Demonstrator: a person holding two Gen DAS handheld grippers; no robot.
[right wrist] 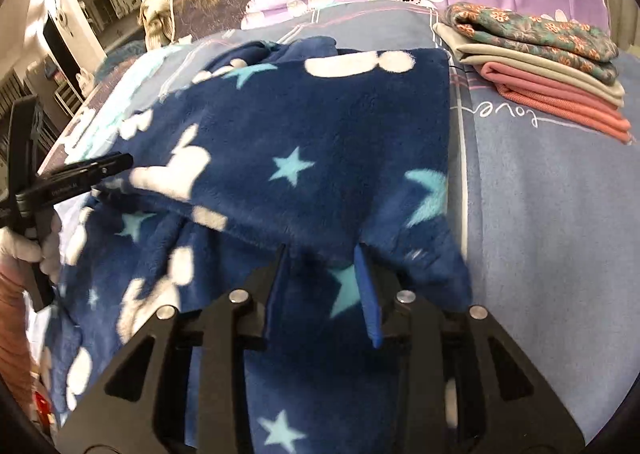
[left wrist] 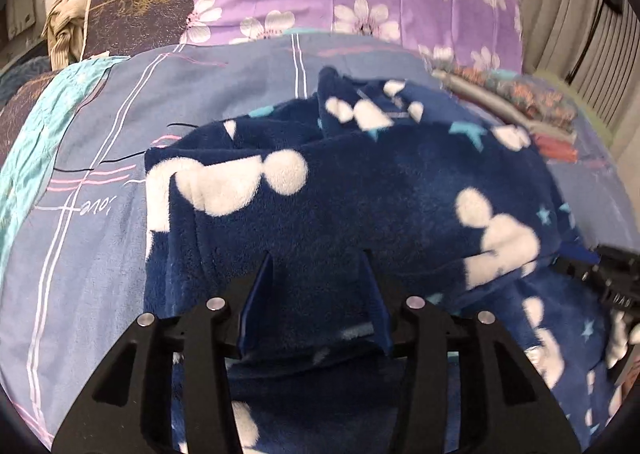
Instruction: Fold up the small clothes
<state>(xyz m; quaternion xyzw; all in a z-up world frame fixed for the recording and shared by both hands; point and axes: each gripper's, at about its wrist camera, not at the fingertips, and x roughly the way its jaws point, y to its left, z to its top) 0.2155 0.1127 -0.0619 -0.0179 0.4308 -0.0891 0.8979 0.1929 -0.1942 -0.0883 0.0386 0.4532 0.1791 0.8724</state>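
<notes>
The black left gripper [left wrist: 320, 270] stands part-open over — and the right gripper [right wrist: 326, 266] clamps — the soft, thick navy fleece garment with white shapes and stars [right wrist: 320, 141] on the blue bedsheet [right wrist: 540, 213]; limp and light, probably best taken by its edges.

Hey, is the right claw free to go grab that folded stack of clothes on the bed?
Probably not yet: the right claw looks clamped on the navy fleece garment. The path to the stack looks clear.
</notes>
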